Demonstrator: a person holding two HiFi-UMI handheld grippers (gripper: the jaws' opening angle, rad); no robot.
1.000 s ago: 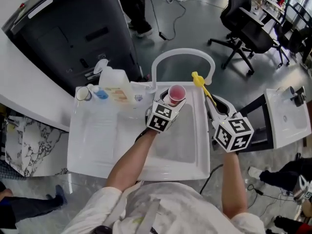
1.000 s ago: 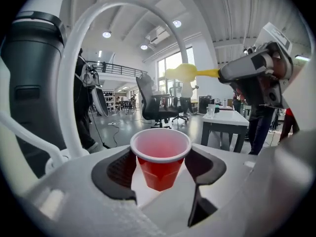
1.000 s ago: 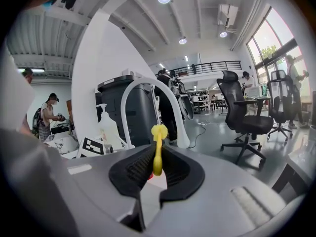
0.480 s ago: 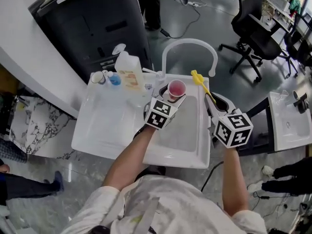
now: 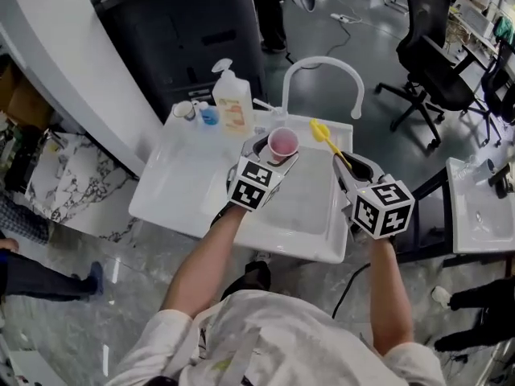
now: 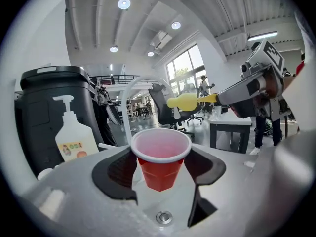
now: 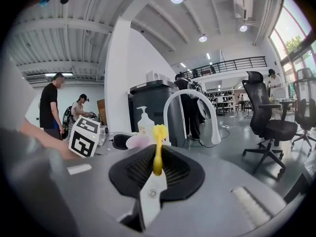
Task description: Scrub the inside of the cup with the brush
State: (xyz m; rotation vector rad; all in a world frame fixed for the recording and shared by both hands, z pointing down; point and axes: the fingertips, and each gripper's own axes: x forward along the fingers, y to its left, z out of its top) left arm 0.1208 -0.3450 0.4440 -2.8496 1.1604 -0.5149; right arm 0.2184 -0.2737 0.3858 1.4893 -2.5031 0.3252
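A pump soap bottle stands at the left back edge of the white sink unit. The left gripper clamps a red plastic cup by its sides, upright and mouth up, above the basin, near the arched faucet. Just right of the cup, outside it, is the yellow brush. Its handle is pinched between the closed jaws of the right gripper.

Clear gap btwn cup and brush at its 3 o'clock. Faucet arch at 12 & soap btl at 10 crowd the back. Basin at 6, drainboard at 8: open room.
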